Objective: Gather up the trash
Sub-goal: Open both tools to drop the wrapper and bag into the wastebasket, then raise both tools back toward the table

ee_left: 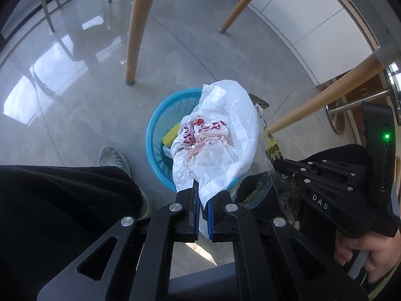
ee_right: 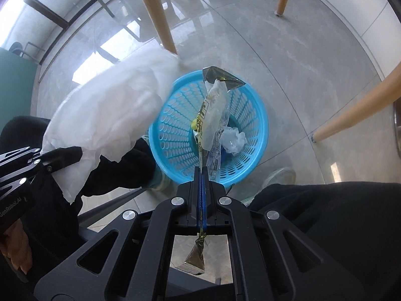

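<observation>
My left gripper (ee_left: 204, 198) is shut on a crumpled white plastic bag (ee_left: 220, 135) with red print, which hangs over a blue perforated basket (ee_left: 160, 115) on the floor. My right gripper (ee_right: 201, 173) points down, shut on a clear wrapper (ee_right: 213, 115) with yellow print that dangles above the same basket (ee_right: 248, 115). Inside the basket lie a crumpled clear plastic piece (ee_right: 234, 140) and a yellow item (ee_left: 171, 134). In the right wrist view the white bag (ee_right: 112, 115) and left gripper (ee_right: 75, 154) are at the left. The left wrist view shows the right gripper (ee_left: 278, 163) and wrapper (ee_left: 272, 145) at the right.
Wooden table legs (ee_left: 135, 30) (ee_right: 356, 110) stand around the basket on the glossy grey tile floor (ee_left: 75, 80). The person's black trouser legs (ee_left: 62, 200) (ee_right: 338, 213) and shoes (ee_left: 112, 156) flank the basket. A metal stool base (ee_left: 335, 115) is at the right.
</observation>
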Demonstrator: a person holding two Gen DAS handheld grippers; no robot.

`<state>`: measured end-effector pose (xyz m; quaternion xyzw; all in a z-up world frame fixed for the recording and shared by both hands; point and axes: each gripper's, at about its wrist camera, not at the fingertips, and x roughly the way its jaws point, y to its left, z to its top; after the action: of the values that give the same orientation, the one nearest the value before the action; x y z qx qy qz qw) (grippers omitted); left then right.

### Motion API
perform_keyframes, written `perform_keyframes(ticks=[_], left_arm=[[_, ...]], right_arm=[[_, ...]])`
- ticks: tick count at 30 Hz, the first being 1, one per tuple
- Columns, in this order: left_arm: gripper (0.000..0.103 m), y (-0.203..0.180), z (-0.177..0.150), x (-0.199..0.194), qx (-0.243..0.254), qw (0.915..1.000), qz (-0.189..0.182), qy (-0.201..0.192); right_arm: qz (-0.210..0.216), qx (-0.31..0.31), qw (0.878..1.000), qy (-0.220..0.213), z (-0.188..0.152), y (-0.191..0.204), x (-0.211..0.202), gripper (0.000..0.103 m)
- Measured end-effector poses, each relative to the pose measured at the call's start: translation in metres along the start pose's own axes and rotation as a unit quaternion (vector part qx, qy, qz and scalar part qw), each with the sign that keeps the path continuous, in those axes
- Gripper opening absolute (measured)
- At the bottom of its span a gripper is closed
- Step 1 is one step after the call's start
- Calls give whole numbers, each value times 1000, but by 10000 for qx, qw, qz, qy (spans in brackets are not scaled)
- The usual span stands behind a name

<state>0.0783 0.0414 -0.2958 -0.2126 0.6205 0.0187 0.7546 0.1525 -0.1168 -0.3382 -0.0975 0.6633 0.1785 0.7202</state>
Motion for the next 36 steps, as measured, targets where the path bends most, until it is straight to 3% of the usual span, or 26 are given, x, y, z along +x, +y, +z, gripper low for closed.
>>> perform_keyframes(ticks=[9,15,28,32,33,34,35,36], left_arm=[[4,5,15,38,-106,9991,152,386],[4,17,30,74,-305,9953,149,908],[5,14,45,103,-352,9913,288,1237],[19,17,52,99,-390,9936,375,988],[27,18,53,98,-409,9941,359,935],[41,19,53,97,-456,9945,327,887],[40,21,53,96,-497,9945,328,862],[38,22,52,96,-507,9944,347,862]], right_arm=[[35,158,9988,472,18,-7,44,0],[154,361,9955,861,29,-16,80,0],[366,922,9869,1275,47,-45,130,3],[409,983,9872,1189,54,-49,132,9],[441,990,9872,1167,55,-49,132,16],[458,1008,9872,1147,55,-49,131,23],[464,1012,9873,1130,55,-50,130,31],[447,994,9876,1132,55,-49,130,30]])
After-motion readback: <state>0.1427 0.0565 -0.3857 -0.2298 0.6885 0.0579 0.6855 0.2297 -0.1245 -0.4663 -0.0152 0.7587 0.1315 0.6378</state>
